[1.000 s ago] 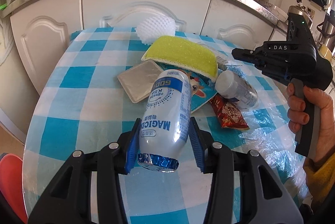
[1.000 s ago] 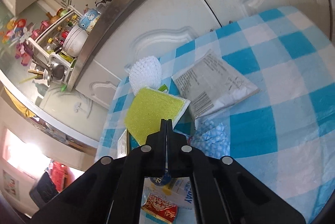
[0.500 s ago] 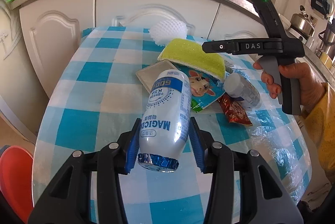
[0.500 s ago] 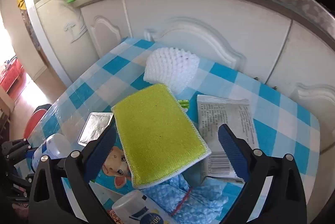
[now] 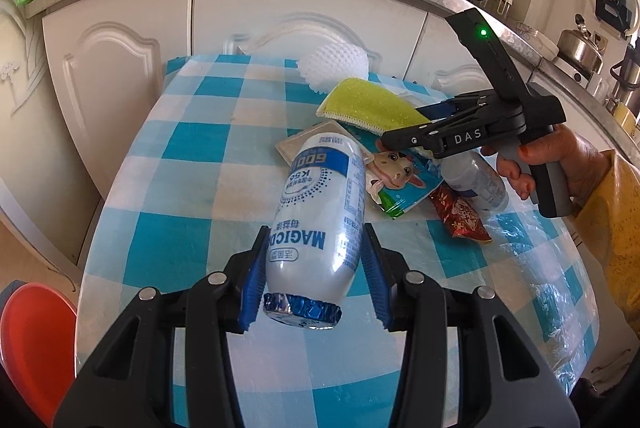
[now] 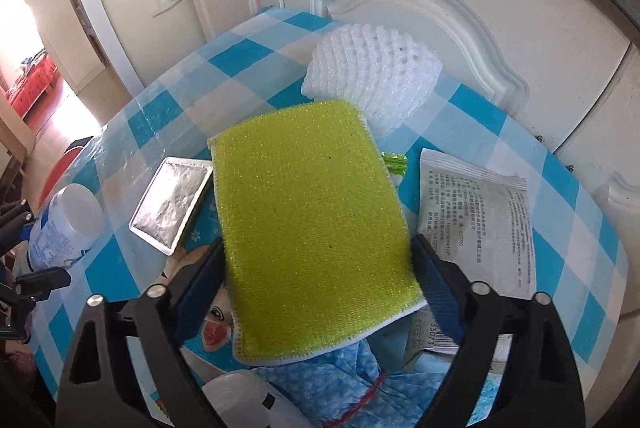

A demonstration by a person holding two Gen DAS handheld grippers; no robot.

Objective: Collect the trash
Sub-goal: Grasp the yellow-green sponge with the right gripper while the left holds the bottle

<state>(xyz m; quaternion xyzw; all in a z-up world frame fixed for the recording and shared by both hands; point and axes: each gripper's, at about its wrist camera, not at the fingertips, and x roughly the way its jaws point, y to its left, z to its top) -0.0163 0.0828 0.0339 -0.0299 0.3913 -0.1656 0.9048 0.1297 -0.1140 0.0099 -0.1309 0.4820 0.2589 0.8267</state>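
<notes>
A round tabletop covered in a blue-and-white checked cloth stands against white kitchen cabinets, with a scatter of rubbish lying on its far half.

The left claw grips a white plastic drink bottle with a blue label. Its blue pads press both sides of the bottle's lower body, and the crumpled foil cap points back toward the claw's base. The bottle is held clear above the cloth.

Ahead and to the right of that claw lies the pile. A yellow-green scouring sponge sits on top of it. Beyond the sponge is a white foam fruit net. To the sponge's left is a flat silver foil packet; to its right, a white printed sachet. Under it lie a cartoon cow wrapper and a crumpled blue patterned bag. A small white bottle and a red snack packet lie nearer the person's hand.

The right claw is tilted down over the sponge. Its jaws stand wide apart on either side of the sponge's near end and have just been narrowing. Whether the blue pads already press the sponge's edges cannot be told.

An orange-red bin sits on the floor, below and left of the left claw.
</notes>
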